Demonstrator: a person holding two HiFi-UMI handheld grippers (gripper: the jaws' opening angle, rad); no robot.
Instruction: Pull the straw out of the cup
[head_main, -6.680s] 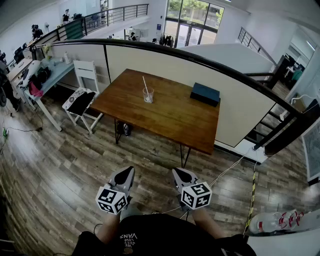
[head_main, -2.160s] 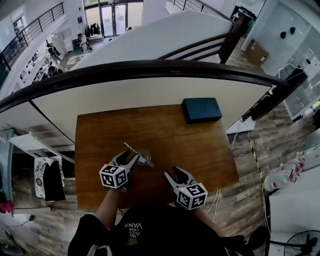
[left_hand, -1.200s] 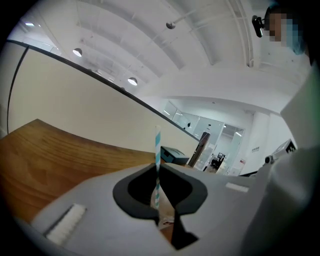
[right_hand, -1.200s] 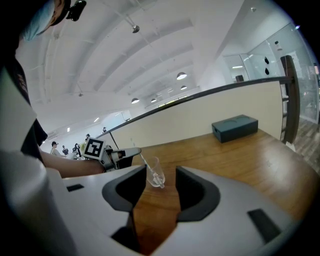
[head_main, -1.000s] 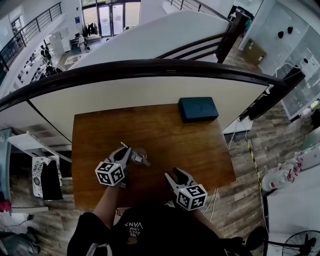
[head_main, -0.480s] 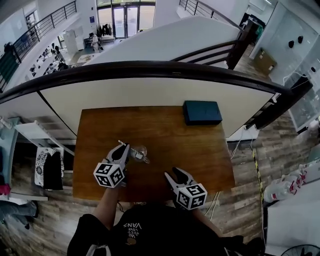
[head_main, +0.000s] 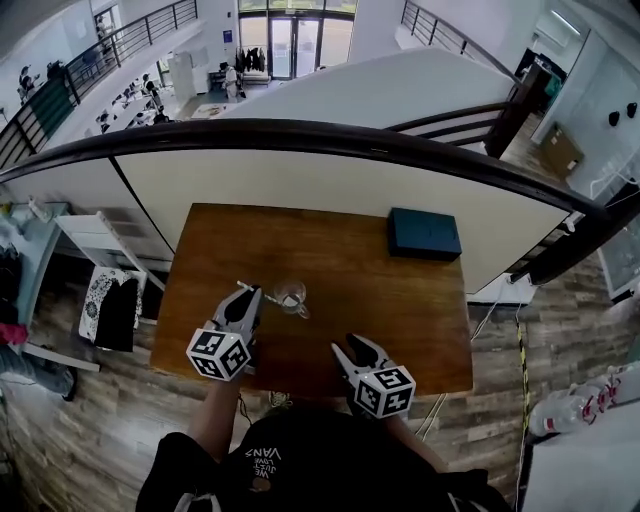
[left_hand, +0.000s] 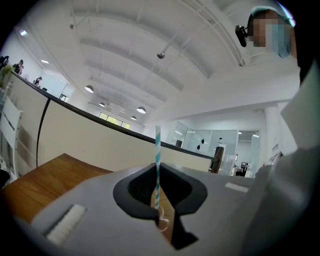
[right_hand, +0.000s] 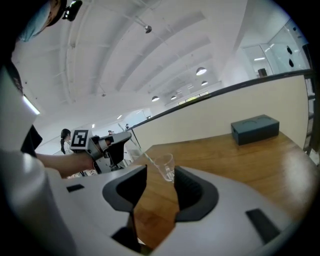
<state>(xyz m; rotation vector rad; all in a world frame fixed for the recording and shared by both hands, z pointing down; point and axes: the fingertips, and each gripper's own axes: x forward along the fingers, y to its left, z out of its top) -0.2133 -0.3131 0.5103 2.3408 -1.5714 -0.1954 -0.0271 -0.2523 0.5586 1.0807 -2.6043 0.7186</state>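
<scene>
Straw (left_hand: 157, 145) pinched in left claw (left_hand: 158, 172), right claw (right_hand: 160, 174) gaping

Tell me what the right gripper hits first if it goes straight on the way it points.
Probably the clear cup, standing on the wooden table straight beyond the right gripper's open, empty jaws. The gripper tips slightly downward, so it could touch the tabletop short of the cup; depth is unclear.
</scene>
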